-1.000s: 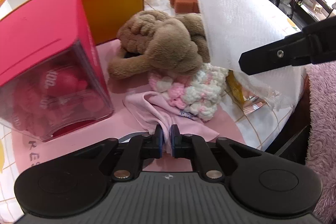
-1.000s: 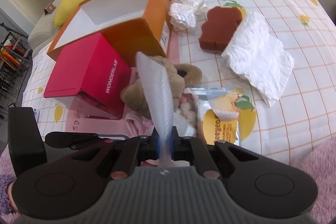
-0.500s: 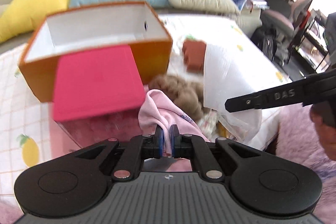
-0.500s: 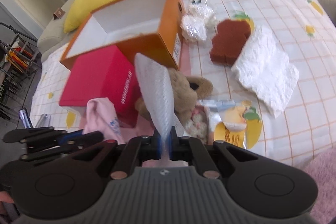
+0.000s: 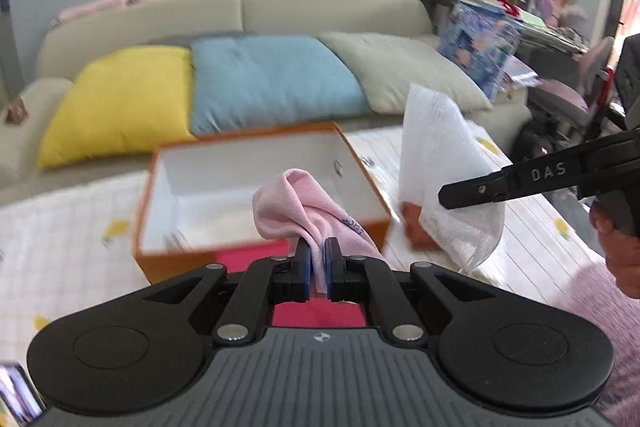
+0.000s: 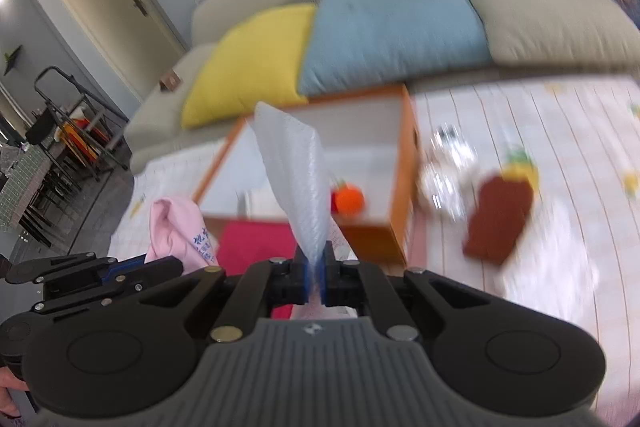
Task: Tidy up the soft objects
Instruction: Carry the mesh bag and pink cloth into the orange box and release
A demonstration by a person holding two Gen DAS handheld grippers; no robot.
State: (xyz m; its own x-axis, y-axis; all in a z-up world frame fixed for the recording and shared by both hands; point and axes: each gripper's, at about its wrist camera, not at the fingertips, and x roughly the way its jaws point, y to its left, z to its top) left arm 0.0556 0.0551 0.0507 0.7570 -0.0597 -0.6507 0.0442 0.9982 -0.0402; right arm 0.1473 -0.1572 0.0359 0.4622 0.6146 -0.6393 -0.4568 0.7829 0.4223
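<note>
My left gripper [image 5: 318, 261] is shut on a pink cloth [image 5: 296, 203], which hangs lifted in front of the open orange box [image 5: 168, 187]. Seen from the right wrist, the same pink cloth [image 6: 176, 227] and left gripper [image 6: 160, 265] sit at the lower left. My right gripper [image 6: 316, 275] is shut on a white textured sheet [image 6: 296, 179] that stands up in front of the orange box [image 6: 404, 163]. In the left wrist view the white sheet [image 5: 440, 163] hangs from the right gripper [image 5: 448, 195] at right. An orange ball [image 6: 349, 199] lies inside the box.
A pink box [image 6: 252, 243] sits in front of the orange box. A brown sponge [image 6: 500, 215] and crumpled clear wrap [image 6: 448, 159] lie on the checked cloth to the right. Behind is a sofa with yellow [image 5: 116, 103], blue [image 5: 272, 79] and beige cushions.
Both grippers have risen, each carrying its cloth up off the surface. The views have tilted up to the sofa, and the plush dog and knitted piece have dropped out of sight.
</note>
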